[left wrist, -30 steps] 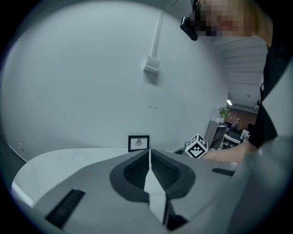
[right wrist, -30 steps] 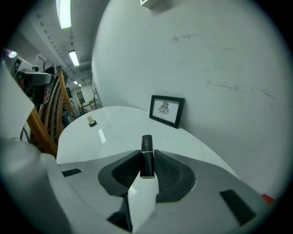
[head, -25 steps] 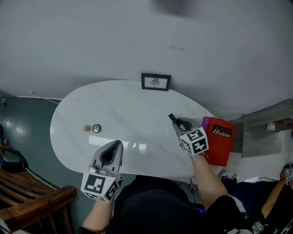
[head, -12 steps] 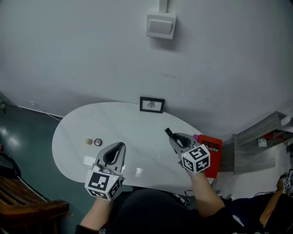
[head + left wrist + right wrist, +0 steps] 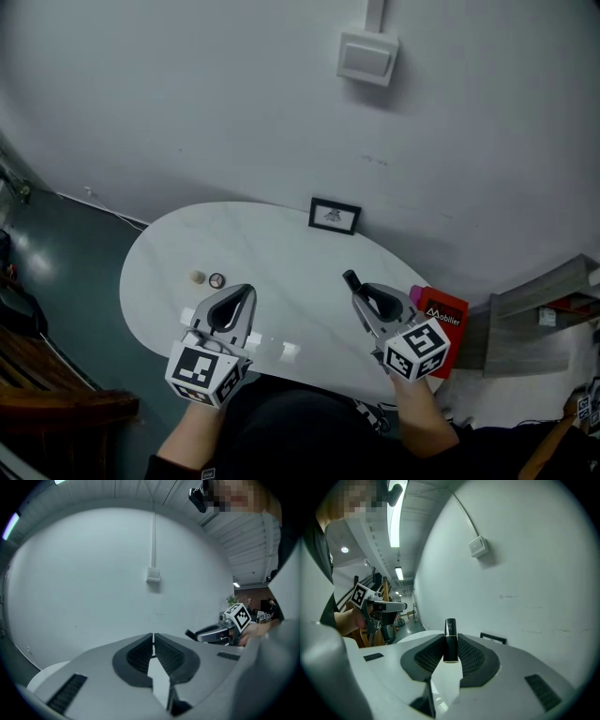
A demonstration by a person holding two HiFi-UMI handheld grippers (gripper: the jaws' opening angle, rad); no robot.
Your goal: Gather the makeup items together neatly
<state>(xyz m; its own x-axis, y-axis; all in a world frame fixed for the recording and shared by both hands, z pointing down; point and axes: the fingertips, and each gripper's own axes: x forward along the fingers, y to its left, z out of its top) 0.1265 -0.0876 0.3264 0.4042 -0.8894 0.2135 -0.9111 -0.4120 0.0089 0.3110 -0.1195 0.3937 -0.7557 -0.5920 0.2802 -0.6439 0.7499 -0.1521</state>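
In the head view, a beige round item [image 5: 197,277] and a small round compact [image 5: 217,280] lie side by side on the left part of the white oval table [image 5: 281,253]. My left gripper [image 5: 247,292] hovers over the table's front edge to their right, jaws shut and empty; the left gripper view shows the left gripper [image 5: 153,641] closed on nothing. My right gripper [image 5: 359,292] is at the front right, shut on a black lipstick tube [image 5: 350,279]. In the right gripper view the lipstick [image 5: 450,629] stands upright, gripped by the right gripper [image 5: 451,645].
A small black picture frame [image 5: 335,216] stands at the table's back edge against the wall. A red box [image 5: 442,323] sits past the table's right end. A light switch [image 5: 367,56] is on the wall. Wooden furniture [image 5: 56,412] is at lower left.
The head view has tilted up, bringing the wall switch into sight. Both grippers now lie nearer the table's front edge. The right gripper has kept hold of the lipstick.
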